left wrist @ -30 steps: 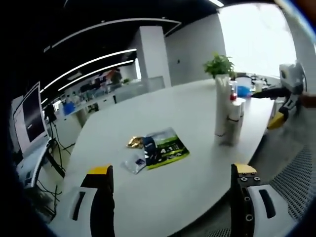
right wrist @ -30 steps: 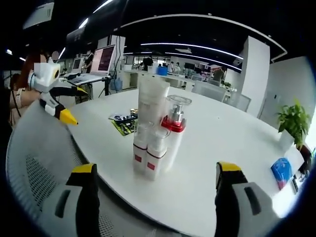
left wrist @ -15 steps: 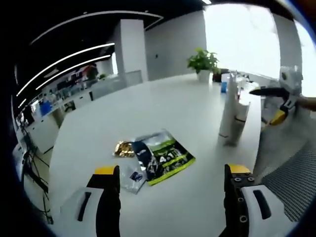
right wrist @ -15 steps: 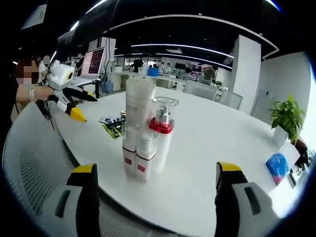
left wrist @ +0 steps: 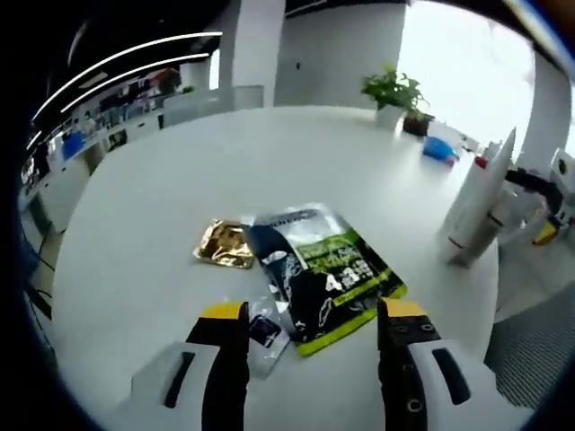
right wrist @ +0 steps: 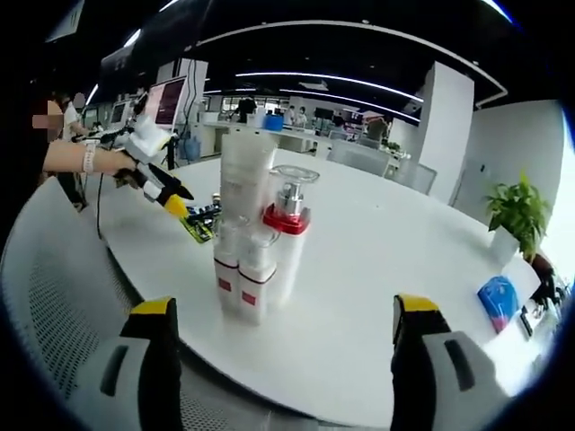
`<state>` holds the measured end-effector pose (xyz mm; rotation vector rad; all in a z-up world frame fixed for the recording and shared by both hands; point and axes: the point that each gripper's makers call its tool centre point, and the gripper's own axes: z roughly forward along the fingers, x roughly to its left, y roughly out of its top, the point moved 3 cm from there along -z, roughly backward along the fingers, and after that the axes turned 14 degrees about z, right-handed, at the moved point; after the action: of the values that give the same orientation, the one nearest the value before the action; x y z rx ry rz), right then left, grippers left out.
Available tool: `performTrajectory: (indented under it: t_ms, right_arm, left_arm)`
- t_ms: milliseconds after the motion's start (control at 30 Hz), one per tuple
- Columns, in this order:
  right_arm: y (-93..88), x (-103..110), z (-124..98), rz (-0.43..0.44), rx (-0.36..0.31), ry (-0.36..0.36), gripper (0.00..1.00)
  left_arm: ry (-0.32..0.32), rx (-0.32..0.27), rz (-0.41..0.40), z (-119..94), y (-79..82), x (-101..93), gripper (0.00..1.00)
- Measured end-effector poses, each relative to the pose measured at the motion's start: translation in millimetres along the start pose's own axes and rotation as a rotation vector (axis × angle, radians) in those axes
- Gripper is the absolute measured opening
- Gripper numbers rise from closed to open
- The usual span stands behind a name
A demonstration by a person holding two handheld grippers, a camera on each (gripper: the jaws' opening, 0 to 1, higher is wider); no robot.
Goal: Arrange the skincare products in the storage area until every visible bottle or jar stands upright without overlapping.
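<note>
From the left gripper view we look steeply down, close over the green sachet (left wrist: 325,274), while the right gripper view faces the upright bottles (right wrist: 256,235) near the table edge; both share the white table (left wrist: 135,224).

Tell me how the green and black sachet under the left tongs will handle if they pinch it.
The green and black sachet lies flat and thin, so it is probably light and floppy. Its printed film looks glossy, so possibly slippery. It overlaps a small clear packet, which may drag along.
</note>
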<state>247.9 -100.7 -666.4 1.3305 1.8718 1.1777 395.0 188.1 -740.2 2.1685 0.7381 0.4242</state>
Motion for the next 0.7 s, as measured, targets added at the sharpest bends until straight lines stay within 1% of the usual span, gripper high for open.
performTrajectory:
  t_ms: [67,133,200,267,300,333,400,433,467,500,567,600,700]
  right_arm:
    - [4.9,-2,-2,0.027,-0.022,-0.005,0.99]
    - [10.5,-4,-5,0.041,-0.051,-0.014,0.99]
    - [13.1,-4,-6,0.055,-0.055,-0.018,0.99]
    - [16.1,-2,-7,0.056,-0.059,-0.02,0.99]
    - [19.8,1,-7,0.053,-0.066,-0.018,0.99]
    - [22.5,3,-7,0.049,-0.073,-0.015,0.99]
    - [28.5,9,-7,0.039,-0.079,0.0,0.99]
    - [32.1,13,-7,0.028,-0.079,0.009,0.99]
    - [34.9,15,-7,0.02,-0.084,0.018,0.99]
    - [37.2,18,-7,0.02,-0.083,0.025,0.99]
    - [45.1,26,-8,0.026,-0.092,0.054,0.96]
    - [52.2,32,-8,0.036,-0.117,0.07,0.95]
    - [61.5,39,-8,0.036,-0.134,0.091,0.92]
  left_arm:
    - [0.005,0.005,-0.001,5,1.6,4.1,0.5]
    - [0.007,0.004,-0.027,10,3.1,8.0,0.48]
    - [-0.001,0.012,-0.058,15,3.2,9.8,0.44]
    - [0.001,0.018,-0.059,18,3.4,11.0,0.38]
    - [0.034,0.034,-0.042,20,1.8,16.2,0.36]
    - [0.051,0.04,-0.036,21,1.2,19.1,0.32]
    - [0.048,0.049,-0.072,23,-0.4,21.2,0.29]
    - [0.043,0.046,-0.092,24,-0.5,21.5,0.28]
    - [0.047,0.031,-0.092,24,1.9,22.8,0.26]
    - [0.048,0.046,-0.105,25,0.6,23.2,0.24]
    - [0.046,0.056,-0.088,26,-0.3,22.1,0.2]
    - [0.048,0.056,-0.085,26,0.6,22.1,0.18]
    - [0.042,0.063,-0.096,27,1.0,21.8,0.11]
